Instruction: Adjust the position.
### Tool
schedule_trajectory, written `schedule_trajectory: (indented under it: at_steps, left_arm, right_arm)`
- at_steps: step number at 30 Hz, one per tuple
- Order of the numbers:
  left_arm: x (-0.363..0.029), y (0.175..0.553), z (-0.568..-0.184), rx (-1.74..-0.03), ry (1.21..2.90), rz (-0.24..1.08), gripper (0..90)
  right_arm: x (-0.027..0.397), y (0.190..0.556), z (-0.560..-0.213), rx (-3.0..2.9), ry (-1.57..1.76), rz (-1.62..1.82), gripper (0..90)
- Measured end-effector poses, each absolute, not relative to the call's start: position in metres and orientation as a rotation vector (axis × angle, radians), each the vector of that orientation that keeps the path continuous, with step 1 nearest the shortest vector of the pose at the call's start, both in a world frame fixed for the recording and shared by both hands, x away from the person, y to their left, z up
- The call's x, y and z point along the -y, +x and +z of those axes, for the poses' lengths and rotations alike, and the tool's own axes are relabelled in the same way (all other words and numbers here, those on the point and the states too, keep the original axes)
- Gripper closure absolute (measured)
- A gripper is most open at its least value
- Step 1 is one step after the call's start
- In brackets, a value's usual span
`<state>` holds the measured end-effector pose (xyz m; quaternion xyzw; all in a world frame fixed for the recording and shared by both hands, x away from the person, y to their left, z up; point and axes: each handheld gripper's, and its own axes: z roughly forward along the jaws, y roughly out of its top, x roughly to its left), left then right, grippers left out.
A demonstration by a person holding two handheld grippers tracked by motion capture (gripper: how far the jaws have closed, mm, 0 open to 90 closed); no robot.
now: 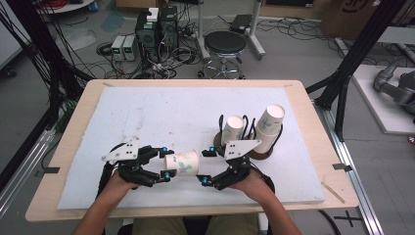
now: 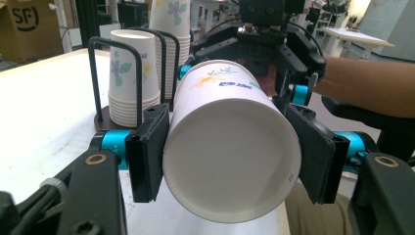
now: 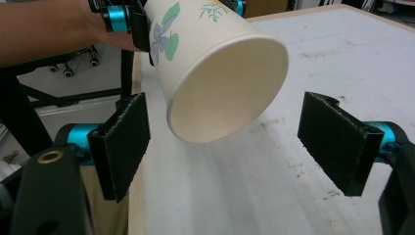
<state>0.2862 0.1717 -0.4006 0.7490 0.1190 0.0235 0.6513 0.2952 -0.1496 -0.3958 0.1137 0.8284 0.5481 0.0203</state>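
A white paper cup (image 1: 183,163) with a flower print lies level above the near part of the white table mat. My left gripper (image 1: 166,163) is shut on its base end. In the left gripper view the cup's bottom (image 2: 230,147) faces the camera, with both black pads pressed on its sides. My right gripper (image 1: 208,165) stands open just right of the cup's mouth and is not touching it. In the right gripper view the cup's open mouth (image 3: 225,88) hangs tilted ahead of the spread pads (image 3: 122,147), with a gap on each side.
Two wire cup racks on round dark bases stand right of centre, each with a stack of cups: the nearer stack (image 1: 234,129) and a tilted stack (image 1: 270,126). The white mat (image 1: 161,112) lies open to the left and back. A stool and cables are beyond the table.
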Motion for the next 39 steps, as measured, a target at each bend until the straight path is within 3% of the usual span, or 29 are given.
schedule_trajectory:
  at_steps: [20,39]
  left_arm:
    - [-0.168,0.283,-0.400,-0.206,1.688,0.026,36.3]
    - [-0.166,0.282,-0.402,-0.197,1.702,0.019,36.4]
  right_arm:
    - [0.136,0.296,-0.401,-2.598,0.287,1.776,20.9]
    - [0.142,0.299,-0.401,-2.598,0.262,1.844,32.8]
